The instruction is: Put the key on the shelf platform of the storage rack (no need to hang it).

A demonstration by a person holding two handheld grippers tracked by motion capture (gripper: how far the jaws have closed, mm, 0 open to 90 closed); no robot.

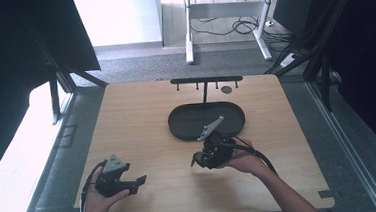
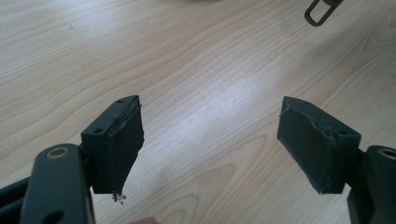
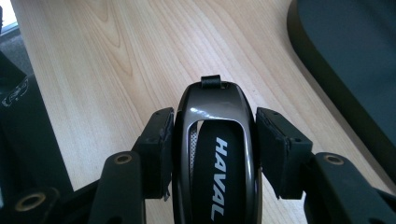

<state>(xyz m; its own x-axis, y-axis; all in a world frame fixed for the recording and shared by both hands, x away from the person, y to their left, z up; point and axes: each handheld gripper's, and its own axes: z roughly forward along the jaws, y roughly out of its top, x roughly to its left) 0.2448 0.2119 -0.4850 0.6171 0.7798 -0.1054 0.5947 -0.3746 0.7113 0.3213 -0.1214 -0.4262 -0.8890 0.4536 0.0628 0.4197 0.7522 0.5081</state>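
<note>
A glossy dark car key fob (image 3: 215, 154) with white "HAVAL" lettering sits between the two jaws of my right gripper (image 3: 215, 140), which is shut on its sides. A small loop tops the fob. In the high view the right gripper (image 1: 196, 160) hovers at the table's middle, just in front of the dark oval tray (image 1: 178, 132), pointing left. My left gripper (image 1: 138, 184) is near the front left of the table. Its jaws stand wide apart over bare wood, and the left gripper (image 2: 210, 144) has nothing between them. A dark loop (image 2: 320, 11) shows at that view's top right.
Behind the oval tray (image 3: 345, 56) rises a black T-shaped rack (image 1: 205, 79) with small hooks. A dark round disc (image 1: 226, 89) lies near it on the wooden table (image 1: 136, 114). Black frame posts flank the table's sides.
</note>
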